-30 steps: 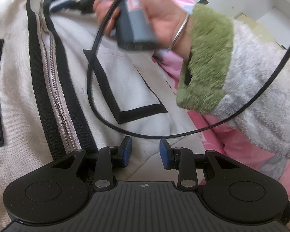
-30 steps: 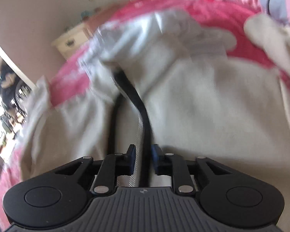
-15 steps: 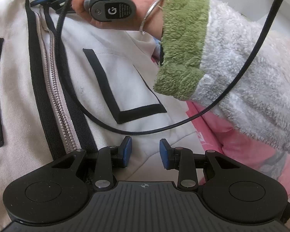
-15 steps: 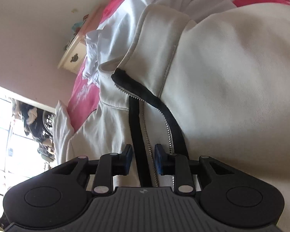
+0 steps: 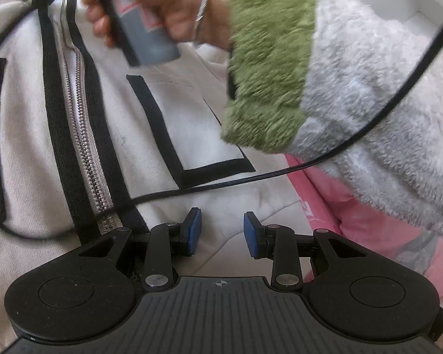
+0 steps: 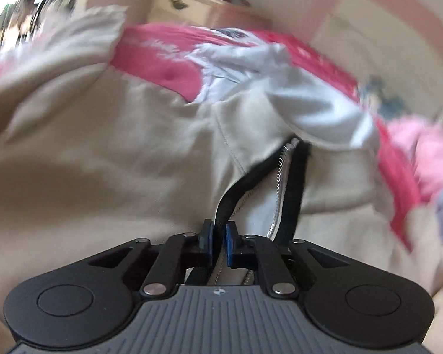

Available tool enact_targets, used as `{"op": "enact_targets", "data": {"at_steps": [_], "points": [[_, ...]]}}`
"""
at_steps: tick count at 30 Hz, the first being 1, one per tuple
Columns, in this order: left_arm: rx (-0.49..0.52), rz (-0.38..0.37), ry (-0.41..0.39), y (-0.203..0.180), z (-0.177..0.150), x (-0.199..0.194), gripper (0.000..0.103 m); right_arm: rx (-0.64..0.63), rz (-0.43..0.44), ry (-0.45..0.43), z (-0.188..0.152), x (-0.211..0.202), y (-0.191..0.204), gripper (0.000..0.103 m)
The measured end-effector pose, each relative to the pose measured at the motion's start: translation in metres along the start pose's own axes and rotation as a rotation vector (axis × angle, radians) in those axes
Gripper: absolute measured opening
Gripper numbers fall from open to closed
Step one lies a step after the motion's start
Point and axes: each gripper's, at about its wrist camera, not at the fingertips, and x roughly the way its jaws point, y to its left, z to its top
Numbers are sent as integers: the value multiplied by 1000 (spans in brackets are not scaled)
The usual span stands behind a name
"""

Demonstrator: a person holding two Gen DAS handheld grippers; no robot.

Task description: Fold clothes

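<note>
A cream jacket (image 5: pixel 127 124) with black trim lies spread over a pink bedspread (image 5: pixel 378 224), and everything here is placed against its zipper (image 5: pixel 82 135). In the left wrist view the zipper runs up the jacket left of centre, flanked by two black bands. Right of it sits a pocket (image 5: pixel 189 124) outlined in black, and at the far left edge a second black-edged patch shows. The left gripper (image 5: pixel 221 234) hovers just right of the zipper's lower end, its blue pads spread apart with nothing between them, only cream fabric showing beneath. A black cable (image 5: pixel 251 178) crosses the jacket below the pocket and passes over the zipper. Above the pocket, near the zipper's upper end, a hand (image 5: pixel 162 3) wearing a bangle grips a grey handle (image 5: pixel 144 38); its sleeve (image 5: pixel 354 103) is fluffy grey with a green cuff and covers the bedspread to the right. In the right wrist view, which is blurred, the right gripper (image 6: pixel 217 240) has its pads pressed close on the black band just left of the zipper (image 6: pixel 280 183), and the band rises from the pads towards the collar. A pale lining (image 6: pixel 310 109) bunches beyond the zipper's top end, and a cream dresser (image 6: pixel 186 6) stands farther back against the wall.
</note>
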Motion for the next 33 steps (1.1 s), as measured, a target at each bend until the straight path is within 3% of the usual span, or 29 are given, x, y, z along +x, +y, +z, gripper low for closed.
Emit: {"op": "enact_targets", "data": {"at_steps": [2, 3, 8, 11, 14, 17, 21, 26, 29, 33], "points": [[0, 0, 0, 0, 0, -1, 32, 12, -45, -7, 5, -6, -6, 47], [0, 0, 0, 1, 0, -2, 32, 46, -49, -13, 6, -10, -14, 47], [-3, -3, 2, 2, 0, -5, 32, 220, 59, -84, 16, -27, -46, 42], [-4, -3, 2, 3, 0, -7, 32, 229, 129, -20, 20, -1, -41, 37], [2, -2, 1, 3, -1, -2, 32, 257, 119, 27, 15, 16, -47, 33], [9, -10, 2, 5, -1, -4, 32, 357, 168, -14, 16, -16, -78, 32], [16, -28, 14, 7, 1, -3, 32, 457, 208, -104, 6, -103, -152, 30], [25, -39, 41, 6, 5, 20, 32, 529, 25, -161, -34, -214, -264, 34], [45, -23, 51, 7, 3, 41, 33, 622, 5, -85, -76, -233, -298, 36], [50, 6, 73, -6, 0, 21, 35, 736, 77, 20, -143, -220, -297, 36]]}}
